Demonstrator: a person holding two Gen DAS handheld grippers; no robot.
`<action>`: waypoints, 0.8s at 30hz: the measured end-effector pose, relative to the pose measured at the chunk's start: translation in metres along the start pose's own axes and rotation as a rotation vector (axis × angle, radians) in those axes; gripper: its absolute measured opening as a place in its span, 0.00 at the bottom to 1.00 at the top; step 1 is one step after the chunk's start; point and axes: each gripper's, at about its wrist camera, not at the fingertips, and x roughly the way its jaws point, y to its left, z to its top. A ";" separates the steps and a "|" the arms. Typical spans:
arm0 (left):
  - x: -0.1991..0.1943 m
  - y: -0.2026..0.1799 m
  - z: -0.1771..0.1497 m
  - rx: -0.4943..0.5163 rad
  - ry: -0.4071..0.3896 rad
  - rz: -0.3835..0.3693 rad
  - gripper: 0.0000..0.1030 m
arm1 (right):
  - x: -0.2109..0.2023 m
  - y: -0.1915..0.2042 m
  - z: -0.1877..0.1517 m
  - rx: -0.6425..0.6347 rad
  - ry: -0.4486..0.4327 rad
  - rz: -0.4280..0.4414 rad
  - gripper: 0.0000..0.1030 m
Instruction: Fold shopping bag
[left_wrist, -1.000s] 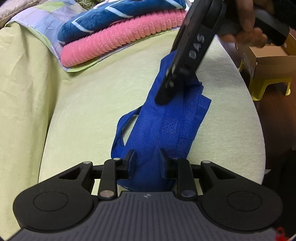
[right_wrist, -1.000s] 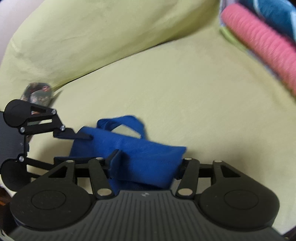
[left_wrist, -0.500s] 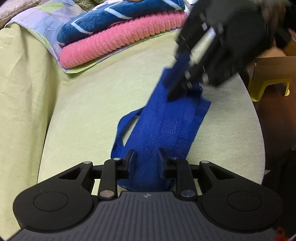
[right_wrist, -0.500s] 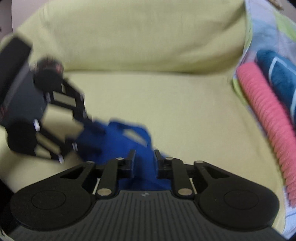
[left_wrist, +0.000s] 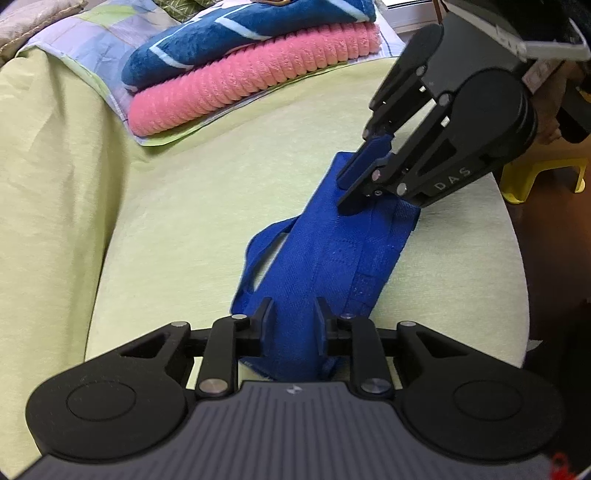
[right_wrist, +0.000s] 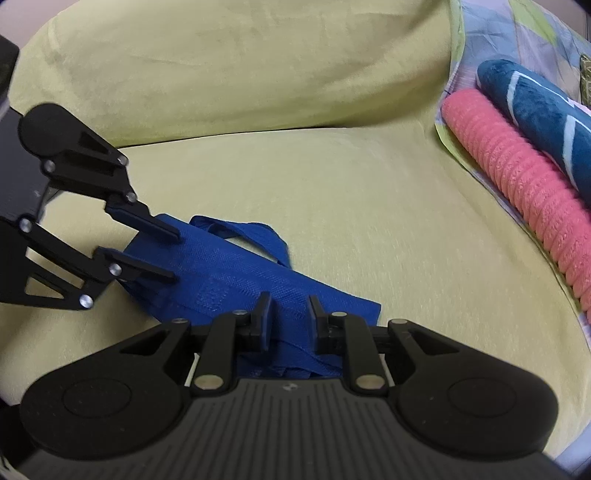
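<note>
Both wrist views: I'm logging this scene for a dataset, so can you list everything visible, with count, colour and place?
bag: 1, blue, partly folded on the seat, its ends between the two grippers
handle: 1 loop showing, blue, sticking out of the bag's side
sofa: 1, yellow-green, seat and backrest under everything
pink blanket: 1, pink ribbed, folded at the far end of the seat
blue blanket: 1, blue with pale stripes, on the pink one
sheet: 1, pastel patchwork, under both blankets
stool: 1, yellow, on the floor beyond the seat
left gripper: 1, black, shut on the bag's near end
right gripper: 1, black, shut on the bag's far end
hand: 1, holds the right gripper
</note>
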 end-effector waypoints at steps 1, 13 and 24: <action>-0.001 0.002 0.000 -0.004 0.007 -0.002 0.26 | 0.001 0.000 0.000 0.002 0.000 -0.002 0.16; 0.009 -0.002 -0.008 -0.019 0.013 -0.032 0.10 | -0.009 -0.005 0.007 0.107 0.011 -0.009 0.18; 0.011 -0.004 -0.011 -0.005 0.000 -0.034 0.09 | -0.045 -0.049 -0.068 1.082 -0.003 0.220 0.33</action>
